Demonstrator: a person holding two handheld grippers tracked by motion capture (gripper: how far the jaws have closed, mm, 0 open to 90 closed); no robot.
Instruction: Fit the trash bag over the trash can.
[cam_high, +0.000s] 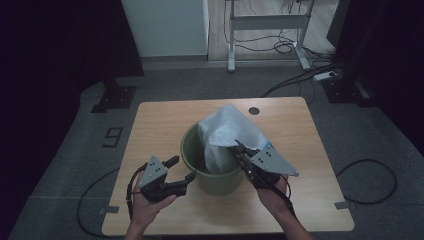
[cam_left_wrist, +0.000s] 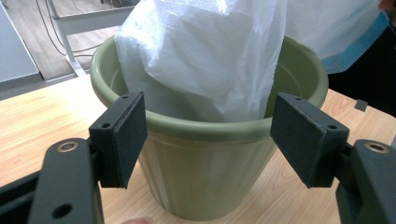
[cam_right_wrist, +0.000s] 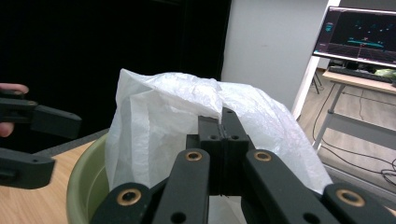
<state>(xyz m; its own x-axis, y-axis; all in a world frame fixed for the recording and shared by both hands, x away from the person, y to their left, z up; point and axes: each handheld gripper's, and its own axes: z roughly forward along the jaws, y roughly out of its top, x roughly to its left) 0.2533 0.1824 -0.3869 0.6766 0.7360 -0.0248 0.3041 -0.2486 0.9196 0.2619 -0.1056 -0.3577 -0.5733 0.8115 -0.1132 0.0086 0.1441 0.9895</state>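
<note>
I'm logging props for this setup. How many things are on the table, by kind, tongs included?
Green bucket: 1
White plastic bag in the bucket: 1
Tongs: 2, left tongs open beside the bucket, right tongs shut on the bag
Total: 4

- My left hand (cam_high: 149, 200) comes in from the bottom of the high view, wrapped round the handle of my left gripper (cam_high: 182, 168).
- Its jaws stand wide apart, pads facing each other and pointing toward the middle of the table; nothing sits between them.
- My right hand (cam_high: 272, 192) holds the right gripper (cam_high: 236, 146) from below, forearm angled in from the bottom right.
- Its jaws are pressed flat together, pointing up and to my left, pinching a thin fold.
- The grey plate on each gripper faces up, and a cable trails back past each wrist.
</note>
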